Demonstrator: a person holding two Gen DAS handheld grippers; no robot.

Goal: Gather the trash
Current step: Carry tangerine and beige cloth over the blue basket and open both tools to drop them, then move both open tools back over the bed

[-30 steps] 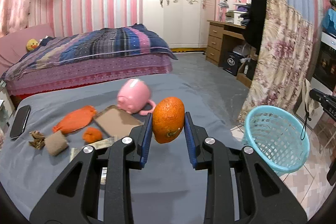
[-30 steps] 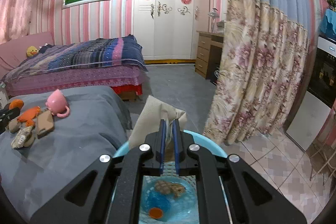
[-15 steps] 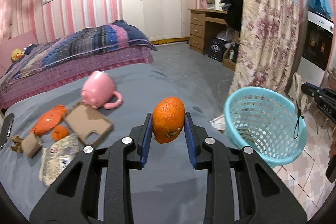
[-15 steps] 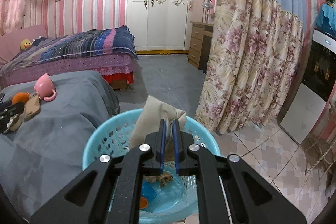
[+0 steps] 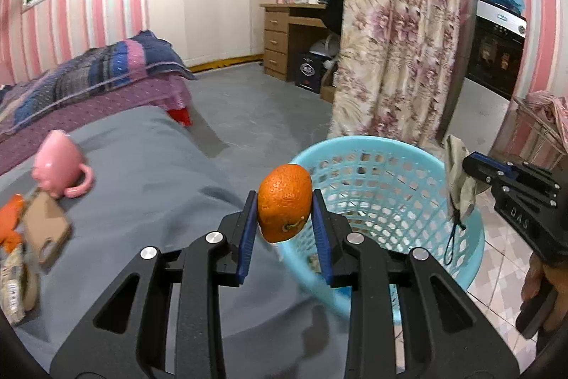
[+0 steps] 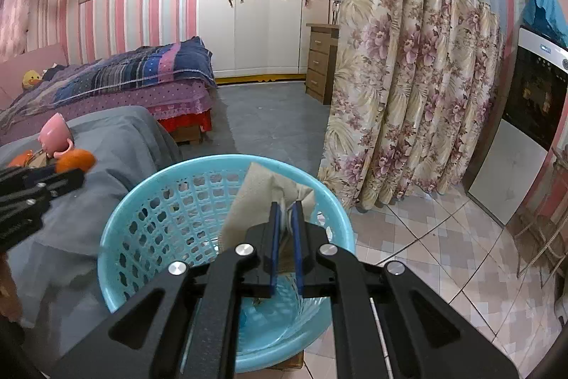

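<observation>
Left wrist view: left claw (image 5: 284,219) clenched on an orange (image 5: 284,203), pads pressing both sides, held in the air in front of the near rim of the light blue basket (image 5: 383,187). Grey bed cover (image 5: 149,187) below and to the left carries a pink mug (image 5: 58,162) on its side, a tan phone case (image 5: 48,229) and orange scraps (image 5: 10,222) at the left edge. Right claw (image 5: 468,166) at the right edge, pinching a beige paper (image 5: 458,173) above the basket's far rim. Beyond: grey floor, floral curtain (image 5: 390,52), wooden drawers (image 5: 284,38), white wardrobe, pink striped walls, second bed with a plaid quilt (image 5: 106,66). Right wrist view: right claw (image 6: 287,219) clamped on the paper (image 6: 255,201) over the basket's (image 6: 117,229) opening, some trash on the basket bottom; basket sits on tiled floor beside the bed. Versus a second ago: the left claw has swung right, from over the bed clutter to the basket's edge; basket fills much more of its view. Right claw has dropped closer to the basket, paper now inside the rim's outline. Both grips unchanged.
</observation>
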